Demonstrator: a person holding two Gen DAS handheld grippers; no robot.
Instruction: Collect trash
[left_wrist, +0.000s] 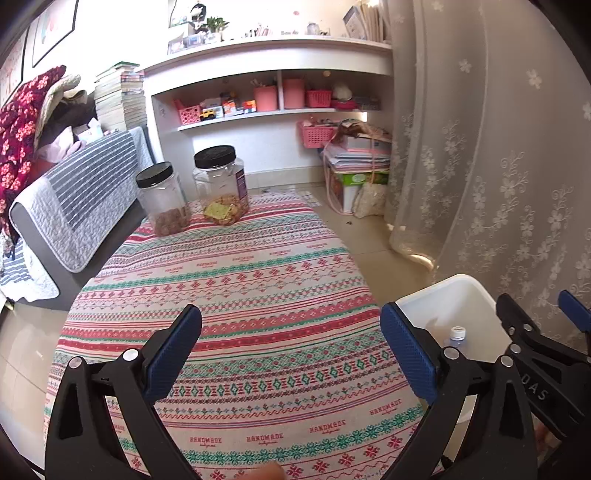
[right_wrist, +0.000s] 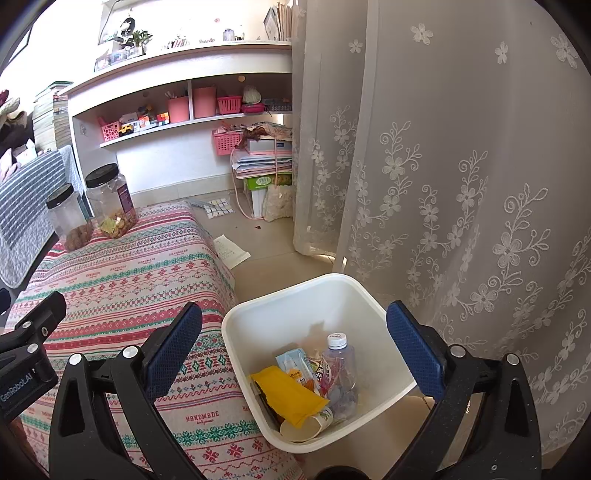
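Both grippers, left (left_wrist: 291, 347) and right (right_wrist: 295, 347), are hanging with jaws apart, empty. Below the right one, a white bin (right_wrist: 369, 295) is holding a plastic bottle (right_wrist: 338, 363), yellow wrapper (right_wrist: 288, 395) and paper cup (right_wrist: 306, 426).

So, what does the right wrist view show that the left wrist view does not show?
Only the right wrist view shows the bin's contents: a yellow wrapper, a paper cup, a whole plastic bottle, plus a paper sheet on the floor. Only the left wrist view shows the red floral blanket. Both show the white bin, two jars on the patterned cloth, and open, empty tongs, left and right.
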